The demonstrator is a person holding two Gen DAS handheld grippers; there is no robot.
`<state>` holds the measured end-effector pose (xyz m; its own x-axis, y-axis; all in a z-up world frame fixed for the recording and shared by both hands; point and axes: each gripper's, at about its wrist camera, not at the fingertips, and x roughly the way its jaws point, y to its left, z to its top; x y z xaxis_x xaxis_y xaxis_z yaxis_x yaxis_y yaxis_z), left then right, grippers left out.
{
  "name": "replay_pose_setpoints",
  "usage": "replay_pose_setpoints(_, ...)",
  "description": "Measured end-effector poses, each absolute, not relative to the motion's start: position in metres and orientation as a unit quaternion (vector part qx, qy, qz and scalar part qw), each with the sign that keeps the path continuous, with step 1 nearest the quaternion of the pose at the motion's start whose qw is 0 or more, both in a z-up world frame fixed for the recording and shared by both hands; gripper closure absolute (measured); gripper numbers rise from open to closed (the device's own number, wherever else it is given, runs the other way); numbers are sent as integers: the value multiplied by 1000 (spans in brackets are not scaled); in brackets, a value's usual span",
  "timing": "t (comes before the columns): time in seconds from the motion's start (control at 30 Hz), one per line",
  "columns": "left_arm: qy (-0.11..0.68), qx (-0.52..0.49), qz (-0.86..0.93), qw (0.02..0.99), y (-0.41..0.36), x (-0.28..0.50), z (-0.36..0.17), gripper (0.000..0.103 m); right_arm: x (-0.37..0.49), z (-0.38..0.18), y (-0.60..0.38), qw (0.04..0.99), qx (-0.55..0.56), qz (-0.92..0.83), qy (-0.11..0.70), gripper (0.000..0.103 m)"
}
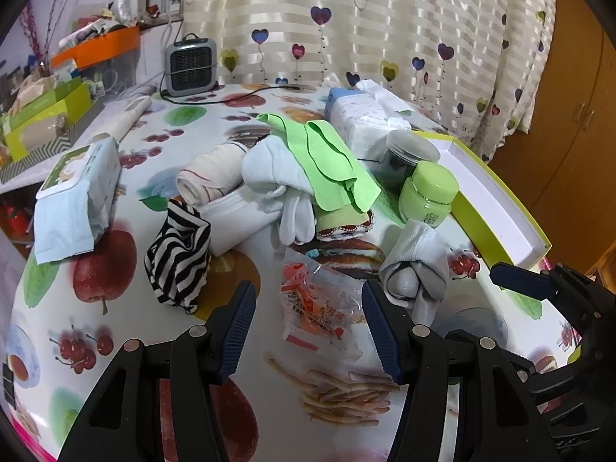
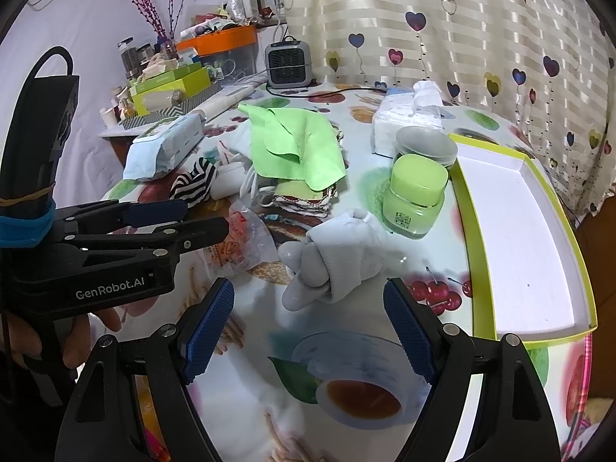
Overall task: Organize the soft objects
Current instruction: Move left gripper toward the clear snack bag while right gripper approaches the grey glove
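A balled grey-and-white sock [image 2: 335,261] lies on the fruit-print tablecloth, just beyond my right gripper [image 2: 308,300], which is open and holds nothing. My left gripper [image 1: 308,308] is open too, hovering over a clear snack wrapper [image 1: 319,308] without pressing on it. Behind these lies a heap of soft things: a green cloth [image 1: 331,161], white socks [image 1: 277,177], a rolled beige towel [image 1: 208,177] and a striped black-and-white cloth [image 1: 179,258]. The sock ball [image 1: 415,269] sits to the right of the left fingers. An empty green-rimmed white tray [image 2: 519,231] stands on the right.
A green jar [image 2: 415,200] and a dark jar [image 1: 408,158] stand beside the tray. A wipes pack [image 1: 77,196], a tissue pack [image 1: 362,119] and a small heater [image 1: 190,65] sit farther back. A person's hand [image 2: 77,331] holds the left gripper. Cluttered boxes [image 2: 173,88] line the left.
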<state>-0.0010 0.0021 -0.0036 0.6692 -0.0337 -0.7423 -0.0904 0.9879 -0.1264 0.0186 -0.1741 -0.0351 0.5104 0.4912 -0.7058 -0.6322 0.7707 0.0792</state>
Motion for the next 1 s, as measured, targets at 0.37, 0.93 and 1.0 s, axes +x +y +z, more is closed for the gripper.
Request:
replay_pose_setpoints(0.37, 406, -82, 15, 910, 2, -2, -6, 46, 18, -36, -170, 863, -98, 328, 373, 23)
replay_pose_setpoints(0.93, 418, -79, 13, 905, 2, 4, -15, 46, 27, -34, -172, 863, -89, 323, 378, 23)
replay_pose_setpoints(1.0, 419, -80, 11, 904, 2, 5, -16, 46, 30, -35, -172, 863, -87, 321, 380, 23)
